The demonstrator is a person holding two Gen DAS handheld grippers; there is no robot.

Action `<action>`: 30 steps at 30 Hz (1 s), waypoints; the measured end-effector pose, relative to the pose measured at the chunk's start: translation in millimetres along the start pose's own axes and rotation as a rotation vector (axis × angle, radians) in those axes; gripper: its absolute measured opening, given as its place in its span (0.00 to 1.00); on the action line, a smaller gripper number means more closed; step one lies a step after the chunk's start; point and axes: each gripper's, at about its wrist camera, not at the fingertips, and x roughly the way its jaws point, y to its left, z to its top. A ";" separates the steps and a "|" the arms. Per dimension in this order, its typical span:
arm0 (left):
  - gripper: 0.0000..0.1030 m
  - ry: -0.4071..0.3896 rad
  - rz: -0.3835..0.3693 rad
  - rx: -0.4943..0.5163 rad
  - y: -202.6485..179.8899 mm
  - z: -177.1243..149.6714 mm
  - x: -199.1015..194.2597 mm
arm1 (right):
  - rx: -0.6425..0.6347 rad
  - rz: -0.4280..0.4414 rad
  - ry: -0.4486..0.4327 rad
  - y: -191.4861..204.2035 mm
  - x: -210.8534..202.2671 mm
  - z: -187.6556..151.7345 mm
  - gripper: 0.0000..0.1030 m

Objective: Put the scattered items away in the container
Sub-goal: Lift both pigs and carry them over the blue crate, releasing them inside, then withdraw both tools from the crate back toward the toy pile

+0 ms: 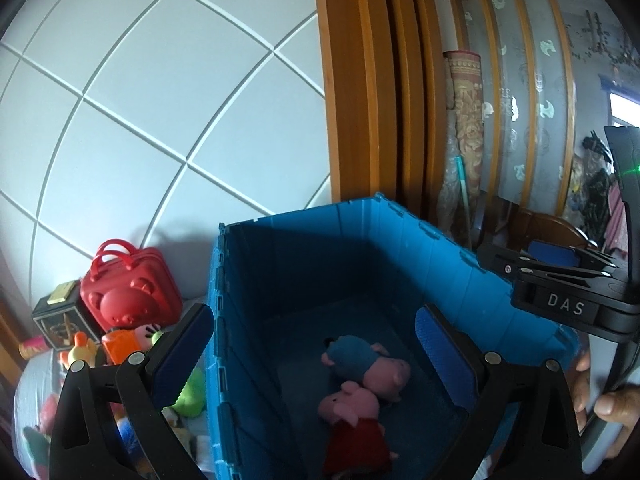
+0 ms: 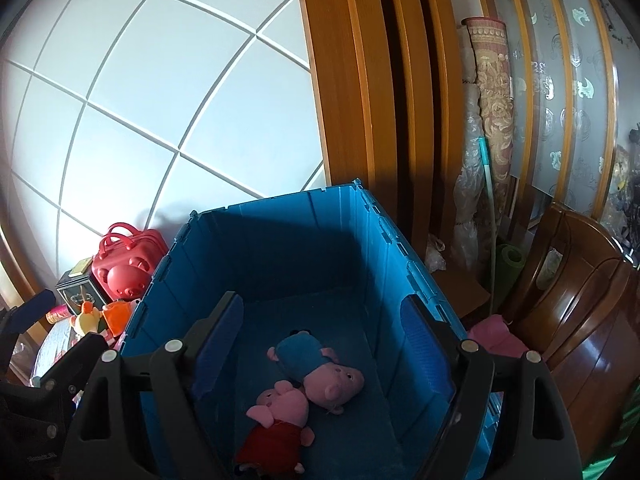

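A blue plastic crate [image 1: 400, 240] [image 2: 280, 240] stands open below both grippers. Two pig plush toys lie on its floor, one in a blue dress [image 1: 360, 354] [image 2: 304, 354] and one in a red dress [image 1: 356, 432] [image 2: 276, 436]. My left gripper [image 1: 316, 356] is open over the crate's left wall, its left finger outside the crate and nothing between the fingers. Above the crate's inside, my right gripper [image 2: 320, 340] is also open and holds nothing. Left of the crate lie scattered toys: an orange toy [image 1: 120, 344] [image 2: 118, 314], a yellow toy [image 1: 80, 350] [image 2: 86, 318] and a green plush [image 1: 192, 392].
A red bear-faced case [image 1: 128, 288] [image 2: 124, 268] and a black box [image 1: 60, 316] stand against the white panelled wall. A wooden door frame [image 2: 360, 100], a rolled carpet [image 2: 496, 100] and a wooden chair [image 2: 580, 280] lie behind and right of the crate. A pink cloth [image 2: 496, 336] lies beside it.
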 end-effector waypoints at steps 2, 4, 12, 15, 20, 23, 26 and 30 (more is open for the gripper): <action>0.99 0.000 0.005 -0.005 2.5 -4.4 -4.4 | 0.002 0.007 -0.004 2.6 -4.6 -3.4 0.79; 0.99 -0.006 0.016 -0.011 5.4 -8.8 -10.0 | 0.003 0.010 -0.013 4.9 -9.8 -7.3 0.79; 0.99 -0.024 0.062 -0.045 20.4 -31.0 -35.3 | -0.022 0.053 -0.041 20.5 -29.9 -25.5 0.79; 0.99 -0.030 0.079 -0.059 26.3 -39.8 -45.1 | -0.044 0.068 -0.041 29.6 -35.6 -33.1 0.79; 0.99 -0.034 0.100 -0.087 43.6 -57.2 -61.6 | -0.072 0.113 -0.076 50.2 -48.0 -47.2 0.79; 0.99 -0.037 0.112 -0.109 60.5 -67.4 -72.4 | -0.090 0.144 -0.102 67.5 -56.4 -53.0 0.79; 0.99 -0.040 0.119 -0.132 79.8 -77.2 -83.2 | -0.112 0.183 -0.109 91.7 -63.4 -57.8 0.79; 0.99 -0.038 0.153 -0.142 112.6 -92.3 -97.4 | -0.139 0.244 -0.111 127.8 -71.7 -63.9 0.79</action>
